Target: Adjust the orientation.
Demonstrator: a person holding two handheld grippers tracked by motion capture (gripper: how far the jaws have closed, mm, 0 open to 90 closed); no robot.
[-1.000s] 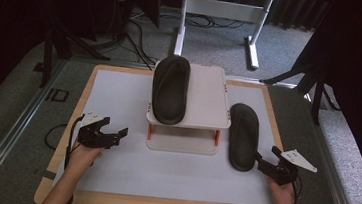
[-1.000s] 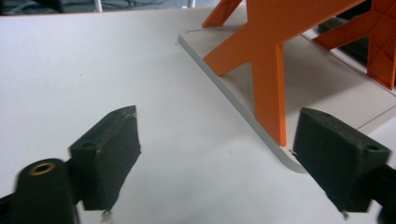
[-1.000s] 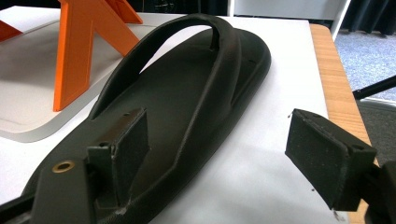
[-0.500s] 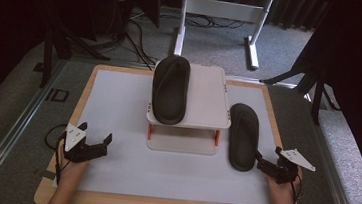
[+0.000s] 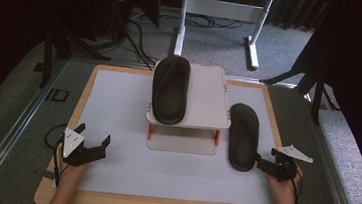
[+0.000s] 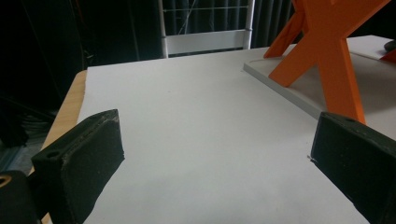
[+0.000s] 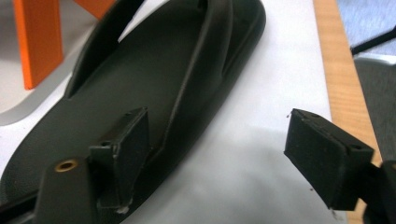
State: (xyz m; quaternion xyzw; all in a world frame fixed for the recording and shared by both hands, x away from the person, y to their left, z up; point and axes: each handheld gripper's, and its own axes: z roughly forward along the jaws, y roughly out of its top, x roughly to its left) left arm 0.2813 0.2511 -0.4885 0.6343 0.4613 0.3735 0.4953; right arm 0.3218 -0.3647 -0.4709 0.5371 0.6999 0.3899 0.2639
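From the high view, the left gripper [image 5: 95, 146] is resting low over bare white table [image 5: 118, 106], having dropped back toward the person from a second ago. The right gripper [image 5: 262, 165] is sitting at the heel of the dark rubber sandal [image 5: 242, 135] lying beside the small white shelf on orange legs [image 5: 204, 101]; the matching sandal [image 5: 170, 88] is lying on top.

In the left gripper view, its fingers [image 6: 84, 158] are standing wide with nothing between them.

In the right gripper view, the fingers [image 7: 126, 140] have just been closing, straddling the sandal's heel rim [image 7: 187, 126] without clamping, so a lift looks near.
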